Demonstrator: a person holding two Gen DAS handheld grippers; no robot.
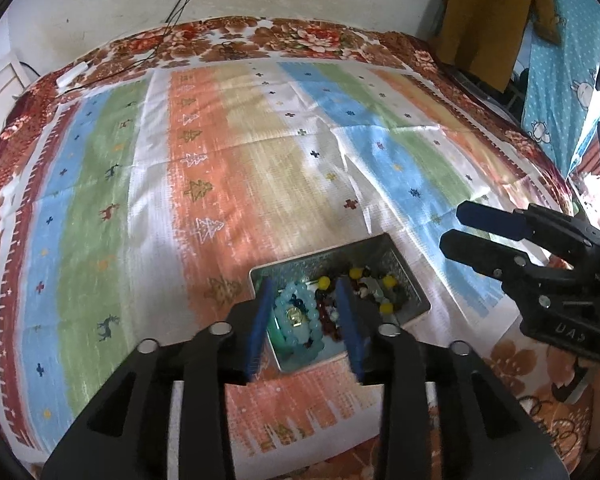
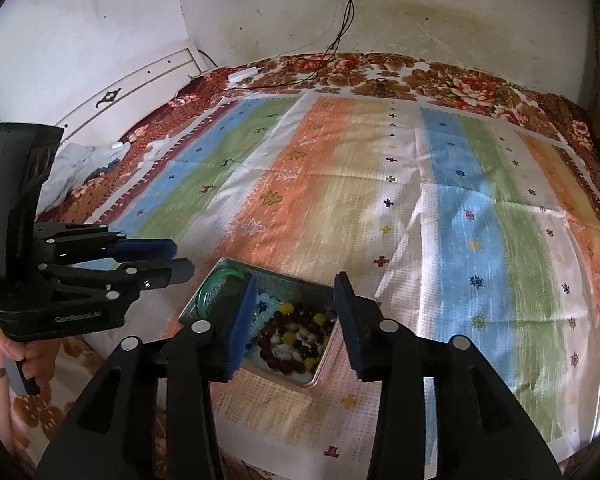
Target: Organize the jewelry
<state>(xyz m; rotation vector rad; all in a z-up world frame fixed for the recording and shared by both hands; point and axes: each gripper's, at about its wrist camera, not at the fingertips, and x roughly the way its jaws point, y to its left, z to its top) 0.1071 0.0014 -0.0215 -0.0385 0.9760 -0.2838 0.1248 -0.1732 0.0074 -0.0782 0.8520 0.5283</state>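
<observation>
Rectangular silver metal tray (image 1: 404,270) of beaded bracelets (image 1: 300,320) sits on striped pastel cloth (image 1: 220,160). Left gripper (image 1: 306,322) above tray, jaws wide, holding nothing. Right gripper (image 2: 296,320) above tray too, spread wide, holding nothing. Beyond tray, floral bedspread (image 2: 440,76).

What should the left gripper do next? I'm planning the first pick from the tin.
Probably lower the open left gripper onto the pale blue bead bracelet framed between its fingers in the metal tin, then close; nothing is held yet.
</observation>
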